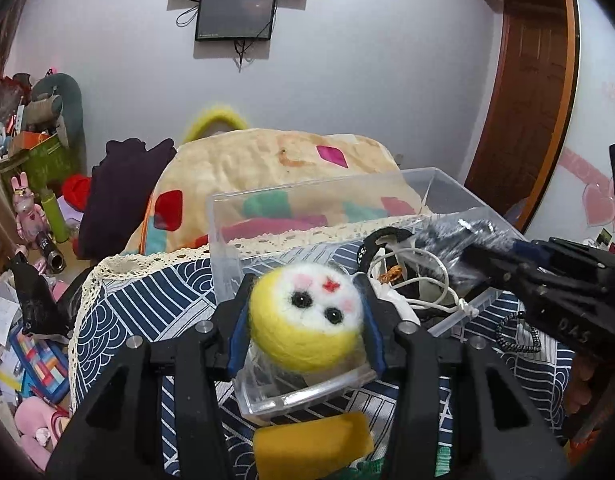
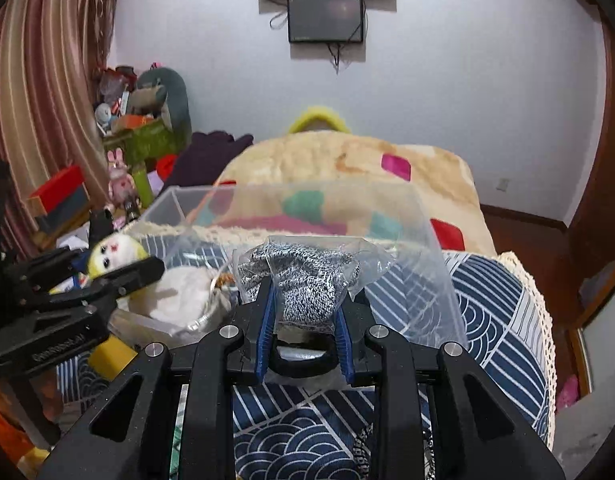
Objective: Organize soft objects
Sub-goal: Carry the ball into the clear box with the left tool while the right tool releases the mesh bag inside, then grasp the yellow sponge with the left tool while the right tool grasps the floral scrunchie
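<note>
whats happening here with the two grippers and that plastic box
A person is sorting soft things into a clear plastic box on a patterned cloth. The left gripper grips a yellow-and-white felt ball with a face at the box's near edge. The right gripper holds a bagged grey knit item over it.

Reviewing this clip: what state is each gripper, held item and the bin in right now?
left gripper: shut on the felt ball
felt ball: held above the clear bin's near edge
right gripper: shut on the bagged knit item
bagged knit item: in clear plastic, held over the bin
clear bin: open, no lid, partly filled
</note>
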A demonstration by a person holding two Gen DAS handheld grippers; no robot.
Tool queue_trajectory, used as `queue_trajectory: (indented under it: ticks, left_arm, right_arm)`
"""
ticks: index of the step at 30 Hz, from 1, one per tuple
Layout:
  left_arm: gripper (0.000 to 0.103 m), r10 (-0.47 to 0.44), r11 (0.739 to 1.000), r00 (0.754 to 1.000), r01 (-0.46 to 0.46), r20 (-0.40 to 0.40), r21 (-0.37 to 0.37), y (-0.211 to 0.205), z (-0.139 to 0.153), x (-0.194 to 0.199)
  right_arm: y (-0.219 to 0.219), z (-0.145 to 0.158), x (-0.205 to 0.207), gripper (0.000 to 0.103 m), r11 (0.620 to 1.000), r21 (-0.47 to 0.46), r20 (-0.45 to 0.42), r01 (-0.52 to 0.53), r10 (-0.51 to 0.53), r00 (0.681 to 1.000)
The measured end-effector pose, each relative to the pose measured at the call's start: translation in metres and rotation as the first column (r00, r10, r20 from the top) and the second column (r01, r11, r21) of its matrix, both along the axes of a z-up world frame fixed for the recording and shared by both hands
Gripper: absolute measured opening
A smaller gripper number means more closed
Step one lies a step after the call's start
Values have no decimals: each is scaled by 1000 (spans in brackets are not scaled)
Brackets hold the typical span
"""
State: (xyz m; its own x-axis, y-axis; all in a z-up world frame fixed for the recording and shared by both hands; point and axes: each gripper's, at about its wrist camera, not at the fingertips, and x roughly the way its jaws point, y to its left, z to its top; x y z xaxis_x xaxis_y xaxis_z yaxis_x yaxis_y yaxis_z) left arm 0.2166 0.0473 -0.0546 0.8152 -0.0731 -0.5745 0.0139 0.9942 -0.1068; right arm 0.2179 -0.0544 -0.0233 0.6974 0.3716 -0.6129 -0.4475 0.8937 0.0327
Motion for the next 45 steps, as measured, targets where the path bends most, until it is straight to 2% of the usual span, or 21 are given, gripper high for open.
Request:
queue_trajectory:
  ticks: [3, 7, 10, 11, 14, 20, 22, 27, 31, 37, 45]
  left_arm:
    - [61, -27, 1000, 1000, 27, -12, -4, -4, 1, -3]
    - [65, -38, 999, 999, 38, -19, 12, -10, 1, -8]
    - [66, -38, 999, 999, 38, -19, -1, -10, 2, -12]
    - [66, -42, 999, 999, 42, -22, -26, -8, 3, -14]
    - [66, -40, 997, 999, 39, -10, -59, -4, 8, -23]
    - [76, -26, 999, 998, 27, 52, -27, -6, 23, -49]
    - [79, -26, 999, 997, 28, 74, -22, -7, 30, -59]
    - [91, -18, 1000, 990, 18, 137, 3, -8, 37, -83]
    - [93, -14, 999, 989, 8, 149, 41, -10, 33, -98]
    - [94, -18, 998, 994, 10, 108, 68, -14, 13, -108]
    - [94, 4, 1000, 1000, -4, 6, 26, -9, -22, -102]
  right_arm:
    - [-2, 0, -6, 31, 1000, -10, 8, 7, -7, 1000]
    - [-5, 6, -15, 55, 1000, -10, 38, 6, -6, 999]
    - [-6, 12, -23, 57, 1000, -21, 75, 8, -7, 997]
    - [-8, 15, -25, 57, 1000, -17, 79, 3, -1, 997]
    - [-13, 22, -32, 65, 1000, 4, 89, -11, 10, 996]
    - [-21, 35, -50, 71, 999, 43, 129, -21, 15, 992]
    - [-24, 38, -55, 77, 998, 54, 139, -26, 18, 990]
    - [-27, 41, -71, 79, 997, 69, 171, -26, 14, 985]
    - [-29, 31, -81, 80, 998, 56, 166, -29, 20, 986]
    - [-31, 8, -85, 80, 997, 63, 93, -41, 35, 995]
    - [-21, -22, -97, 80, 997, 45, 6, -60, 59, 998]
